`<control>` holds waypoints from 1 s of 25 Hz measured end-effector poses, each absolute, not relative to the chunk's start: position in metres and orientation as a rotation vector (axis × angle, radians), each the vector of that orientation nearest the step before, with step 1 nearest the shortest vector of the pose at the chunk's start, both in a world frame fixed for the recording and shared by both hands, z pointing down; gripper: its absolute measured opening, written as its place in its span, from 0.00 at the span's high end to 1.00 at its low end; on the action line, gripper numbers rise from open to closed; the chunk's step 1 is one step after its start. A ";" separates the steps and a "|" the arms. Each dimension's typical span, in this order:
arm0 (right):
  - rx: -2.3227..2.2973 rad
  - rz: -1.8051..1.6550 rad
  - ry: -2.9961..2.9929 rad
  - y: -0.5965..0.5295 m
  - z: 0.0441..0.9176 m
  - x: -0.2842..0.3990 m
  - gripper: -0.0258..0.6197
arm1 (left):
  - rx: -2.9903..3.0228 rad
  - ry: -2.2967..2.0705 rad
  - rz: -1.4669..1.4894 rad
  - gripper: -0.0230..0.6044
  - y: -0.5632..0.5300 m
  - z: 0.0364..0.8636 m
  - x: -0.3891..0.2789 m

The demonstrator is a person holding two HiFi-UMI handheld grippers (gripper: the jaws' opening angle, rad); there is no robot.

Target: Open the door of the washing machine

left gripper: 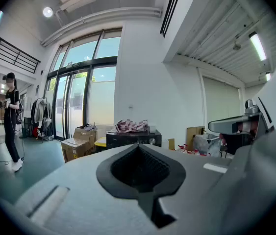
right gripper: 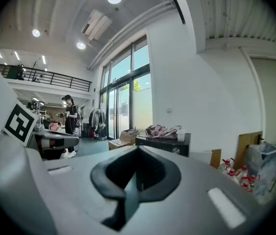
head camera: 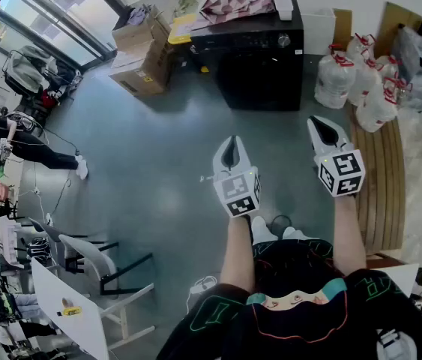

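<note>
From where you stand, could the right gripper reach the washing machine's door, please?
Probably not yet: the washing machine stands well ahead of the right gripper, across the floor. Nothing blocks the path, so stepping closer should do.

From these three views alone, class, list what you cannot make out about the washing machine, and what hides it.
- Head view: the washing machine has a black, shadowed front; its door edge and handle cannot be made out.
- Left gripper view: the left gripper hides most of the machine's front.
- Right gripper view: the right gripper covers the front, and the machine is small.
</note>
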State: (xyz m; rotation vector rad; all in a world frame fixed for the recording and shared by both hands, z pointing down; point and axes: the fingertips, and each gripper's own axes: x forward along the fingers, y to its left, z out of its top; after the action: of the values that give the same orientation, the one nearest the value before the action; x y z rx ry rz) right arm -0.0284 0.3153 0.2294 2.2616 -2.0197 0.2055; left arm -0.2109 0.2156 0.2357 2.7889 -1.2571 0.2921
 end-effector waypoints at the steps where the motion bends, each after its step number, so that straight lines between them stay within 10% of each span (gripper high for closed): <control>1: 2.280 0.204 -2.019 0.315 0.229 -0.024 0.96 | 2.790 -1.257 0.293 0.95 0.215 0.237 -0.208; 25: 2.323 0.378 -2.119 0.207 0.261 -0.003 0.96 | 2.705 -1.195 0.320 0.95 0.118 0.282 -0.200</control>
State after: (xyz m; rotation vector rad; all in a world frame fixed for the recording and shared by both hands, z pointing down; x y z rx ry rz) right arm -0.0035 0.2072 0.2614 2.3234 -2.1189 0.3778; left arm -0.2003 0.1175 0.2824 2.7054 -1.1952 0.3203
